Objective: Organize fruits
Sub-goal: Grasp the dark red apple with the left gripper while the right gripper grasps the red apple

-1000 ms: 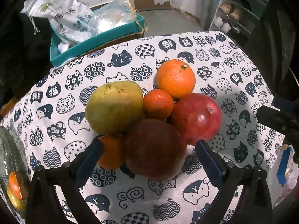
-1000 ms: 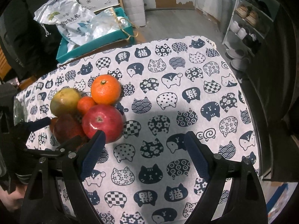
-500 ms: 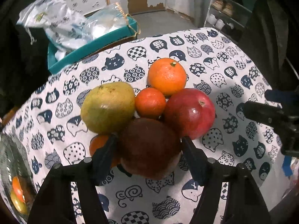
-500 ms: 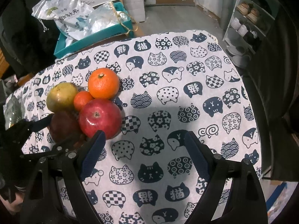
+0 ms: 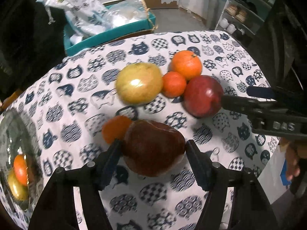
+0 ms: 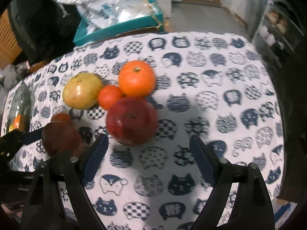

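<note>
Looking along our left tongs (image 5: pixel 153 149), we see both blue pads pressed on the sides of a dark brownish-red fruit (image 5: pixel 153 147), which they hold over the cat-print cloth of the desk (image 5: pixel 76 99); a small orange (image 5: pixel 115 128) sits just behind the left pad. Farther off lie a yellow-green fruit (image 5: pixel 139 85), a little tangerine (image 5: pixel 173 84), a large orange (image 5: pixel 186 65) and a red apple (image 5: pixel 203 95), bunched together and touching. Our right tongs (image 5: pixel 255 97) reach in from the right edge beside the apple, and raised letters on their body seem to read "DAS", though blur makes us unsure. A glass bowl (image 5: pixel 11 153) at the left edge holds orange and yellow fruit. Behind the desk a teal box (image 5: pixel 115 32) carries white plastic bags (image 5: pixel 80 9) with print too blurred to read. From the right wrist, our right tongs (image 6: pixel 147 149) stand wide with nothing between the pads, hovering just in front of the red apple (image 6: pixel 132 120). At the left, the left tongs (image 6: pixel 34 136) grip the dark fruit (image 6: pixel 59 138). Writing on the bags (image 6: pixel 92 3) in the box (image 6: pixel 115 28) is illegible here as well.
</note>
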Demonstrator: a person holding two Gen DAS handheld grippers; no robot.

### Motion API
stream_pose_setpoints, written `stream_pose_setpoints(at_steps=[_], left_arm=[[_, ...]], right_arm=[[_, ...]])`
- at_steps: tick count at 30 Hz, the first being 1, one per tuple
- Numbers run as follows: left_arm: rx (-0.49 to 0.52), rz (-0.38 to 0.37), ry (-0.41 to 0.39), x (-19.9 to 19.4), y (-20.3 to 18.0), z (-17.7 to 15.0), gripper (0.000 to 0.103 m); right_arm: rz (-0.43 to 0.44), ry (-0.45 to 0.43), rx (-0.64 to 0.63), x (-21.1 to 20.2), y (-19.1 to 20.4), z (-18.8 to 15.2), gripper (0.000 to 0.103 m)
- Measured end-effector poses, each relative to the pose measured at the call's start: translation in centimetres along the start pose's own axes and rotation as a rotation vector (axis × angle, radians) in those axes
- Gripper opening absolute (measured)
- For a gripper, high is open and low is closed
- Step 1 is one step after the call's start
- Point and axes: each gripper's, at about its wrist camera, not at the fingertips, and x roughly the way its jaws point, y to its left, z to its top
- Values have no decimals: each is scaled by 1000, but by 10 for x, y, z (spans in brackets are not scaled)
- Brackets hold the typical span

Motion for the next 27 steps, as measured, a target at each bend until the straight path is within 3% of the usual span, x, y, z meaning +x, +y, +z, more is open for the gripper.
stream_pose_setpoints(at_steps=[6,11,14,27], left_arm=[[-5,-12,38,4,14,-15,70],[-7,-25,8,3,15,-17,70],[-19,-40,6,6,16,-15,72],[-98,-92,13,28,18,8,73]], right_arm=[[26,65,-12,37,14,9,87],[25,86,-3,56,19,15,86],[24,99,-6,63,20,15,77],[-8,59,116,45,-21,-1,76]])
